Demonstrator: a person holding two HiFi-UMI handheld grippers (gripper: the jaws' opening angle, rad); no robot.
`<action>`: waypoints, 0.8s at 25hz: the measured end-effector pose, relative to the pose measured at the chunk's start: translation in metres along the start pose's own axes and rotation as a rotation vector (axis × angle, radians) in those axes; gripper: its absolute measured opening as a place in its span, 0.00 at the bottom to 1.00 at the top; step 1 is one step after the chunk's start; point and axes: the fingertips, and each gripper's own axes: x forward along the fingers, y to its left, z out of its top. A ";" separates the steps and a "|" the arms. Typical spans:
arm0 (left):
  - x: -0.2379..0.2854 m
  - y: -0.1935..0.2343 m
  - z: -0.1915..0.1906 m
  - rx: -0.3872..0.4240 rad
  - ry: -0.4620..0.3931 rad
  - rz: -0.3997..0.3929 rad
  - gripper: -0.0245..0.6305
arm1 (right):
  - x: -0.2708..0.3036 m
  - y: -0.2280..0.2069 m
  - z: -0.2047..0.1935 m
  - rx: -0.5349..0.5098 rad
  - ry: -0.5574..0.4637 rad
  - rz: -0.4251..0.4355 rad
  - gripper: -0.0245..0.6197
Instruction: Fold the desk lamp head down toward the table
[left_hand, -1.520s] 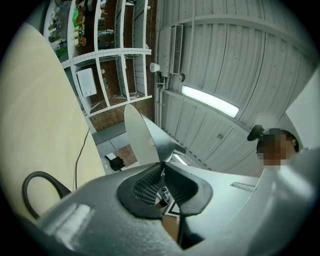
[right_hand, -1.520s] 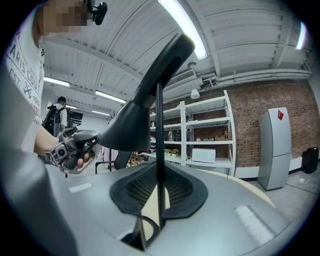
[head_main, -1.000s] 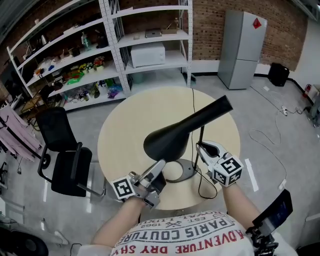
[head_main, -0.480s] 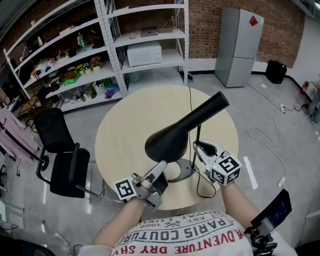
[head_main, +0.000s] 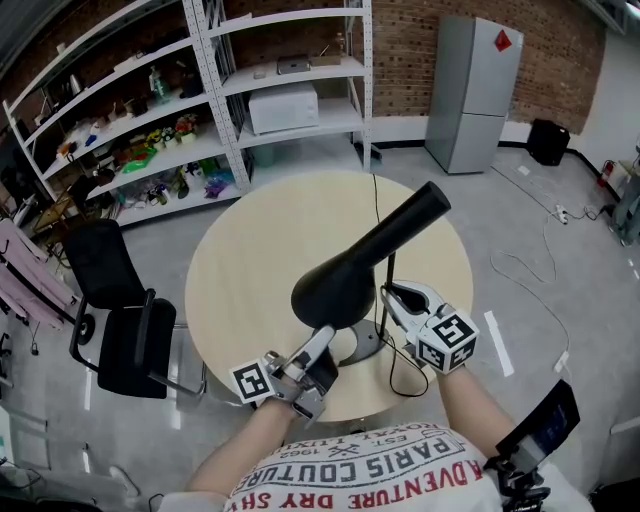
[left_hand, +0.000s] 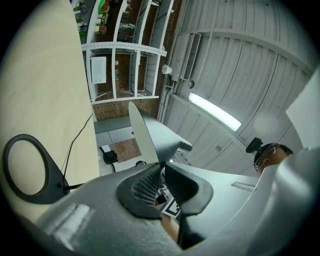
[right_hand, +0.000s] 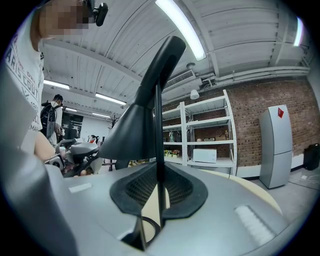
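A black desk lamp stands near the front edge of the round table. Its cone-shaped head tilts up over the ring base. My left gripper sits under the head's near rim, and in the left gripper view the left gripper is shut on that rim. My right gripper is shut on the thin upright pole. The right gripper view shows the pole running between the pads of the right gripper, with the lamp head above.
The beige table extends left and back of the lamp. The lamp's cable runs across the table to the far edge. A black office chair stands at the left, with metal shelves and a grey fridge behind.
The left gripper has shifted and rolled slightly at the lamp head's rim. The lamp and the right gripper keep their places.
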 end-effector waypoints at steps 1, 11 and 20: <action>0.000 0.001 -0.001 -0.004 -0.002 -0.001 0.09 | 0.000 0.000 0.000 0.001 0.000 0.001 0.11; 0.003 0.005 -0.008 -0.037 -0.016 -0.007 0.09 | -0.003 0.000 -0.002 0.008 -0.006 -0.002 0.11; 0.006 0.005 -0.009 -0.031 -0.031 0.013 0.10 | -0.004 -0.003 0.000 0.022 0.007 -0.006 0.11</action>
